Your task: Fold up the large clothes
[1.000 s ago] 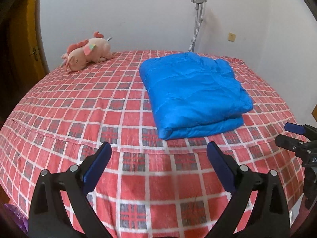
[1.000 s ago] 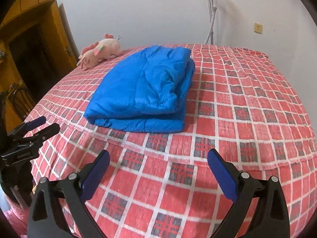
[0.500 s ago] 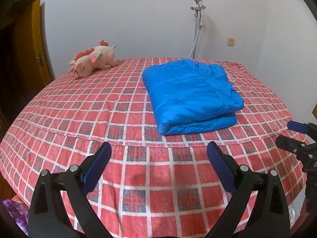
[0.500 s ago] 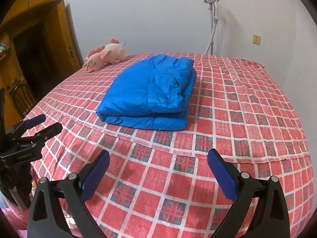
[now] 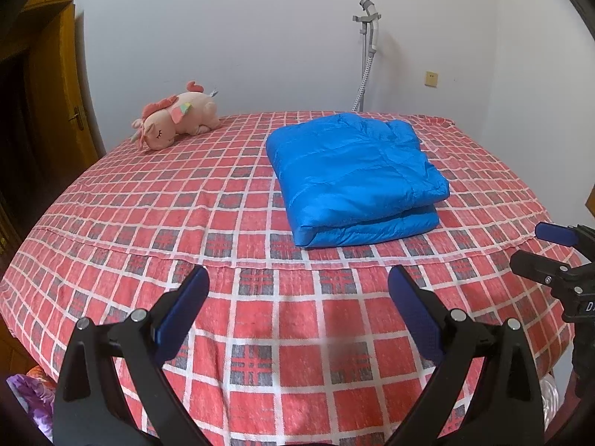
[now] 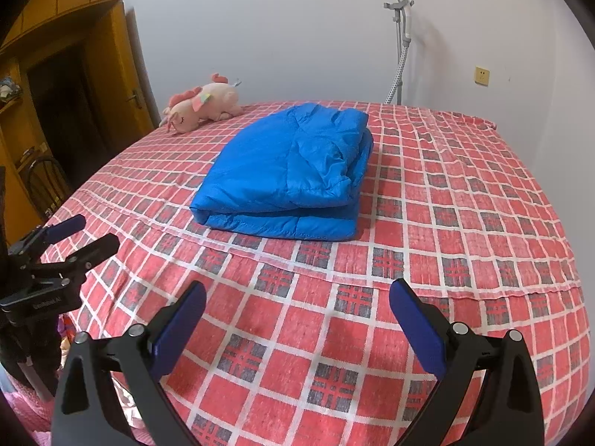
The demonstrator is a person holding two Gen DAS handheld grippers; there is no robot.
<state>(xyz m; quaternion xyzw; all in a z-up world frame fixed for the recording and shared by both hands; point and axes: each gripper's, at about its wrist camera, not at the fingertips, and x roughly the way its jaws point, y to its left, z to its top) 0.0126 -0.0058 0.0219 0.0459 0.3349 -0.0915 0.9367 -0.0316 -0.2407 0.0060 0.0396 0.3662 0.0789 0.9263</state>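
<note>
We hold the left tool (image 5: 297, 290) and right tool (image 6: 297, 304) released, empty, at the frame bottom; the folded blue jacket (image 5: 353, 178) lies mid-frame on the bed (image 5: 148, 204).

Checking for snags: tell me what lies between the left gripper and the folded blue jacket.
Only bare red checked bedspread lies between the left gripper and blue jacket, seen in the left wrist view.

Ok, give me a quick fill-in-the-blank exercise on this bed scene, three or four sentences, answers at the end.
1. The folded jacket is ____ in colour.
2. The plush toy lies on the bed near the far ____ corner in the left wrist view.
3. The jaws of the left gripper and the right gripper are both ____.
4. Neither gripper touches the ____.

Missing words: blue; left; open; jacket
</note>
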